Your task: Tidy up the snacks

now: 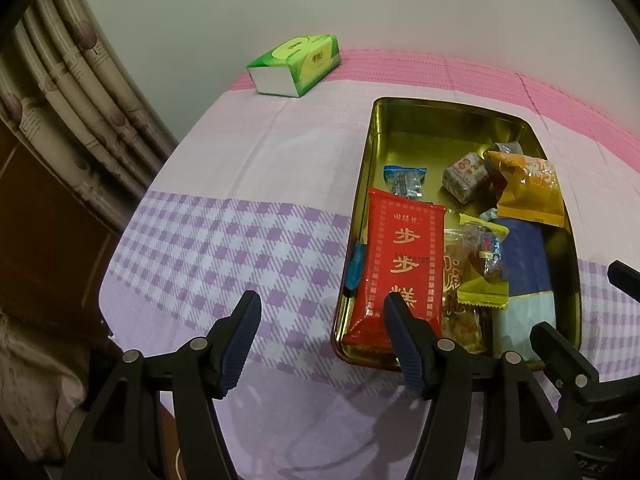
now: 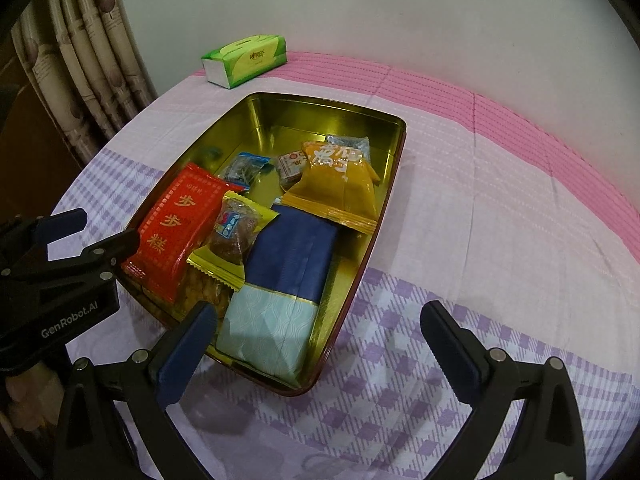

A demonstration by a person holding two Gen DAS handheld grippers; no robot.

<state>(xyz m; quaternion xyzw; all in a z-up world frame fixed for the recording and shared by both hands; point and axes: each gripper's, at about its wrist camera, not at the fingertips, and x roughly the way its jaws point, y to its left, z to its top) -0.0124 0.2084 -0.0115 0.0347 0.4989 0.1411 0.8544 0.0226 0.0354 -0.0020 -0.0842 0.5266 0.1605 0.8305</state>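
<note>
Tin: sat mid-table, snacks piled inside.
Tissue pack: lay at the table's far edge.
Left gripper: fingers spread, empty, beside the tin's near corner.
Right gripper: fingers spread, empty.

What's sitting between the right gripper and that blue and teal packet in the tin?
Nothing visible. The right gripper hangs open just short of the tin's near rim, and the blue and teal packet lies on top, uncovered.
</note>
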